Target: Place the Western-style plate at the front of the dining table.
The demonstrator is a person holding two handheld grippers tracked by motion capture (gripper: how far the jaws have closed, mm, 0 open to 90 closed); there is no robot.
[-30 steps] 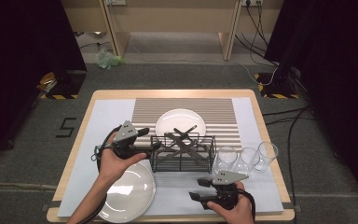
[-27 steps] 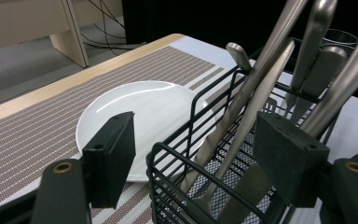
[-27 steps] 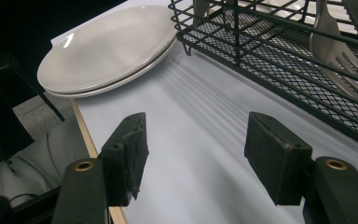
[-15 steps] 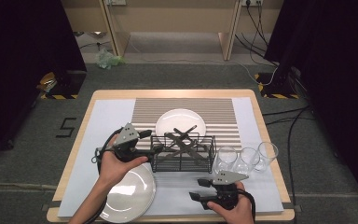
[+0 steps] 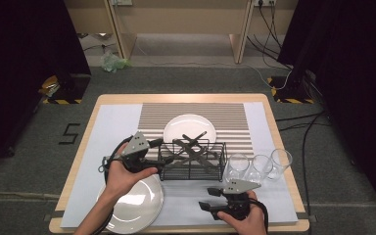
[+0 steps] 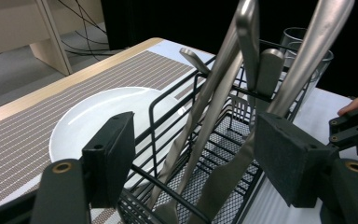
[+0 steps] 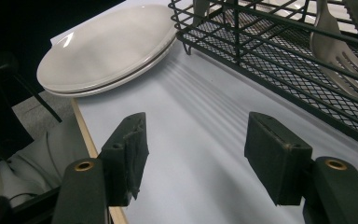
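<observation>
The left gripper [image 6: 193,158], jaws wide and holding nothing, has advanced from the stacked plates [image 5: 132,203] to the wire cutlery basket [image 5: 192,160], evidently approaching an upright utensil handle [image 6: 214,100].

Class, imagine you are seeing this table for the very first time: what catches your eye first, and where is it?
The black wire basket at the table's middle, with steel cutlery leaning crossed inside it. The left gripper is at its left end, jaws open around the basket's end. Three clear glasses line up to its right, with one white plate behind the basket.
</observation>
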